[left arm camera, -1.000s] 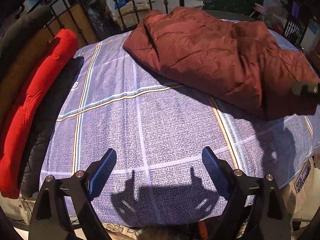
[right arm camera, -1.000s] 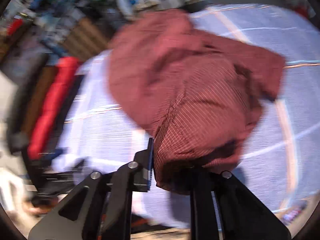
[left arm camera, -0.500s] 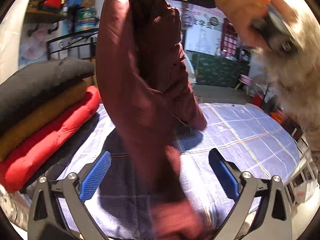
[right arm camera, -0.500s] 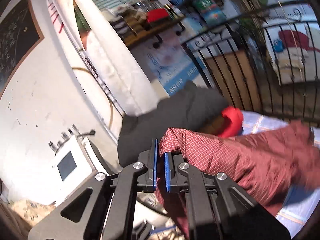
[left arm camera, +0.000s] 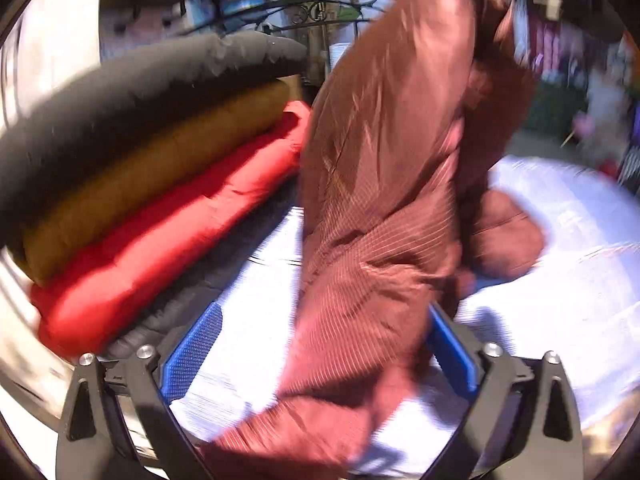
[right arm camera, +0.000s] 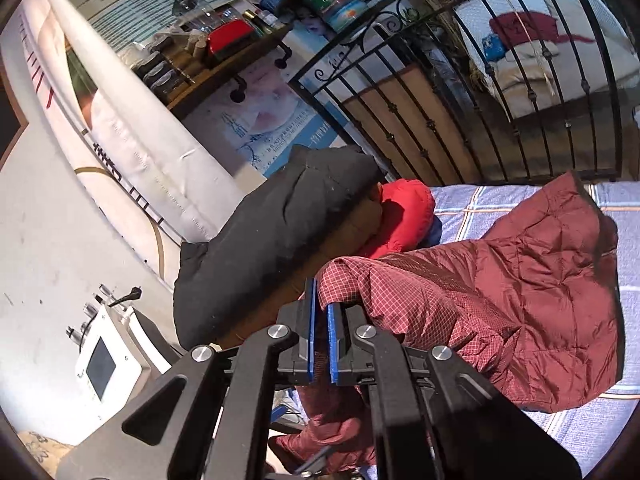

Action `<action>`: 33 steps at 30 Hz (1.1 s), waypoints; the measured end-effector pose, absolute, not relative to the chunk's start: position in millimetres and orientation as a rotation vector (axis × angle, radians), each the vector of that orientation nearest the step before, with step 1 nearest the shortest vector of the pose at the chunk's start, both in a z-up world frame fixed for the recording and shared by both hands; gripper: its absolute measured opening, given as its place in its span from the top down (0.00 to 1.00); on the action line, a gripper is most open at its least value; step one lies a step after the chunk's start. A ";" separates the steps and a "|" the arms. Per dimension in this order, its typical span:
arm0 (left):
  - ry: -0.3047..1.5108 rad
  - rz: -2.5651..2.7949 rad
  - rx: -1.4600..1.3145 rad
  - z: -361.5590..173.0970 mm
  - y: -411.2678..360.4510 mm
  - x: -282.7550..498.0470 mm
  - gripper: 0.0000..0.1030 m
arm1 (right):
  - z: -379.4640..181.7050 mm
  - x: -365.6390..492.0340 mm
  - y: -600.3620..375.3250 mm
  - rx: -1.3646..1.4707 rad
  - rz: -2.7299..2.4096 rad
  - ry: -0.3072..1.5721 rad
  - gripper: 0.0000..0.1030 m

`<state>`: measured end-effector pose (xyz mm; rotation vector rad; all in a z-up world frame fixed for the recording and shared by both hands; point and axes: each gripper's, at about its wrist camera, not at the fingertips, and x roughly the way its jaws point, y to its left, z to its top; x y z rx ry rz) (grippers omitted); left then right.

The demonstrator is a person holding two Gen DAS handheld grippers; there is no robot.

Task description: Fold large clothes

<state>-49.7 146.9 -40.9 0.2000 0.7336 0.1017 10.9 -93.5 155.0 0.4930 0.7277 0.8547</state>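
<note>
I have the maroon jacket [right arm camera: 520,292] pinched in my right hand-held gripper [right arm camera: 321,312] and lifted off the bed [right arm camera: 624,240]; my left hand-held gripper [left arm camera: 320,344], jaws just narrowing but not yet pressing on the hanging cloth between them, must next clamp it.

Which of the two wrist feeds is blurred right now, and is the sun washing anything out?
Left wrist view: motion-smeared throughout; the hanging maroon jacket and the stacked folded coats are soft, and the bedsheet is blown out nearly white by sunlight. Right wrist view: sharp, plaid lines on the sheet and the jacket's grid fabric readable, with hard sun and deep shadow on the jacket; strong fisheye bending of the iron railing.
</note>
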 end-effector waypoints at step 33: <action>0.013 -0.340 0.112 488.2 5.7 -114.7 0.93 | 480.3 -191.3 -308.2 0.208 0.507 -0.029 0.95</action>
